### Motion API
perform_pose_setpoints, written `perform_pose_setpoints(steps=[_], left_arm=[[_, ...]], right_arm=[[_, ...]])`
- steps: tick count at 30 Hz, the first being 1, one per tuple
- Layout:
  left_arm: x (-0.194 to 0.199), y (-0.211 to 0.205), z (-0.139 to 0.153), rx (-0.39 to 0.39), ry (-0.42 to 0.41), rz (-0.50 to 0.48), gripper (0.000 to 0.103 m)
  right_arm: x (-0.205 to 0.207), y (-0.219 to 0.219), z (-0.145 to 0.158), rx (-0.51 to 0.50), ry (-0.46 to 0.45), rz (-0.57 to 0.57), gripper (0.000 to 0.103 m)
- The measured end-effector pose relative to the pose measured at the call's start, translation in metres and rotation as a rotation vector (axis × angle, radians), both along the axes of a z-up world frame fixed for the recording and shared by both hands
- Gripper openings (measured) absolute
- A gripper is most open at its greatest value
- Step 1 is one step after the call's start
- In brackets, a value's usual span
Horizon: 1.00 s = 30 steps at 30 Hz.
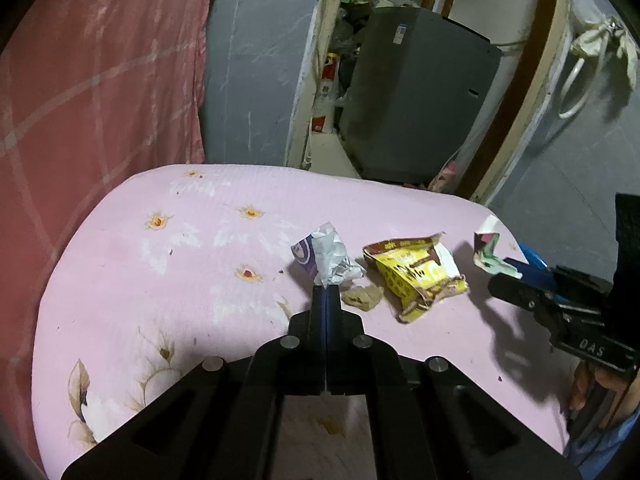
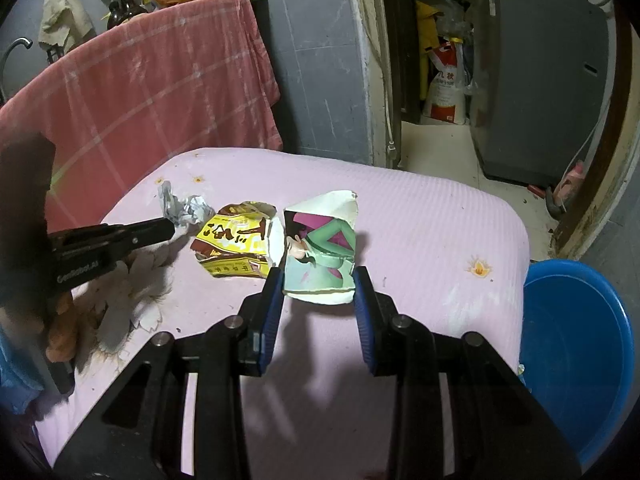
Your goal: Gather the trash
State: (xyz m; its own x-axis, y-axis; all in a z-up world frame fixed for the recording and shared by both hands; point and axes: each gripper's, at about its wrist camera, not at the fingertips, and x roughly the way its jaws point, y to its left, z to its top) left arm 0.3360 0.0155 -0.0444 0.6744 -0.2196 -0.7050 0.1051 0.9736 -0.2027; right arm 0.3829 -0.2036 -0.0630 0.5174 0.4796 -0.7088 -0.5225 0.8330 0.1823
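Picking up trash off the pink worktop point(image 1: 160, 280), two bits at once. Clenching the left gripper point(image 1: 327, 289) all the way, jaws tight together, seeming to pinch the bottom edge of the crumpled paper point(image 1: 330, 256) sitting at 12 o'clock from the tips. Grasping the torn paper cup point(image 2: 320, 248) in the right gripper point(image 2: 319, 292), blue pads pressing on both sides, holding it up a little over its own shadow.

Next, most likely: carrying both bits over to the blue tub point(image 2: 576, 344), waiting low at 4 o'clock past the worktop edge, then letting go.

Leaving for later the yellow snack bag point(image 1: 416, 276) and the small brown lump point(image 1: 362, 298), lying just at 3 o'clock from the paper. Needing care there: swinging the paper past the bag without knocking it.
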Motion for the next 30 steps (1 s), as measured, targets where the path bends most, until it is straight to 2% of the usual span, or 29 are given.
perform_pose_setpoints(steps=[6,16,24,30], left_arm=[[-0.015,-0.007,0.005,0.017,-0.06,-0.006,0.0],[-0.037,-0.023,0.026,0.04,-0.187,-0.027,0.0],[-0.041,-0.048,0.054,0.016,-0.315,-0.053,0.0],[-0.033,-0.07,0.064,0.02,-0.345,-0.112,0.0]], right_arm=[[-0.006,-0.002,0.006,0.016,-0.04,-0.009,0.034],[-0.024,-0.006,0.027,0.055,-0.187,-0.042,0.034],[-0.038,-0.035,0.054,0.138,-0.315,-0.135,0.034],[-0.041,-0.059,0.062,0.175,-0.342,-0.188,0.034]])
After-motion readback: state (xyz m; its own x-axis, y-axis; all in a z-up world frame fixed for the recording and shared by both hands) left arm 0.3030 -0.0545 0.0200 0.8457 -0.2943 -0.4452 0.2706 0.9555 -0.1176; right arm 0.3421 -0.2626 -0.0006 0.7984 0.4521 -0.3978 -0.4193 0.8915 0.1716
